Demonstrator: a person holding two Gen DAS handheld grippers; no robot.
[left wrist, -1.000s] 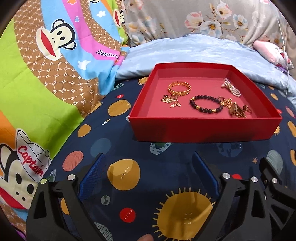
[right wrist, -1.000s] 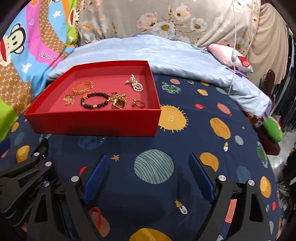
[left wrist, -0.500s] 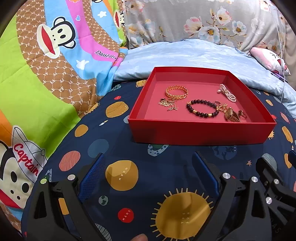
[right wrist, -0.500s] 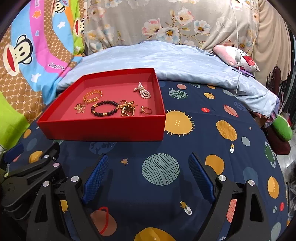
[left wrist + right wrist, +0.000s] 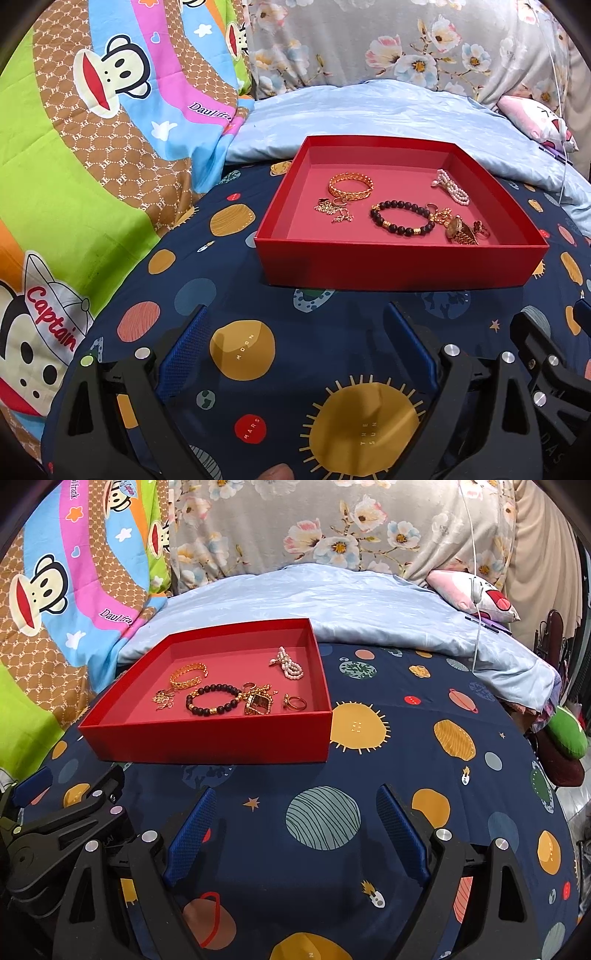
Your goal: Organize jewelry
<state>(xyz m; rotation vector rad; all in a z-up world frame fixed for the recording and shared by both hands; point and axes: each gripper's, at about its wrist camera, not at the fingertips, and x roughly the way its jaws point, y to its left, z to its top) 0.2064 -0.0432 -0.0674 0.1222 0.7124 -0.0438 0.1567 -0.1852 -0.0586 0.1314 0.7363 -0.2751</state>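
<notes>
All the jewelry in view lies inside the red tray [image 5: 399,264], which sits on the bed's navy planet-print sheet [image 5: 243,295]. A gold chain bracelet [image 5: 350,185] lies toward the far left of the tray floor, with a small tangle of gold chain [image 5: 332,210] just in front of it. A dark beaded bracelet [image 5: 402,218] lies mid-tray, touching a cluster of gold pieces [image 5: 258,701] on its right; a gold ring [image 5: 295,702] sits just beside that cluster, and a pearl strand [image 5: 290,664] lies near the far right wall.

No piece shows on the sheet outside the tray. That fits a sort already gathered into the tray, or a pile waiting to be taken out and laid elsewhere; the pictures do not settle which. The beaded bracelet and gold cluster touch rather than lying apart.

The left gripper [image 5: 295,354] and the right gripper [image 5: 295,834] hover over the sheet short of the tray, jaws spread wide, holding nothing.

Readable print: "MOON", "MARS" and "THE SUN" on the sheet; "Captain" on the cartoon monkey blanket [image 5: 92,147].
</notes>
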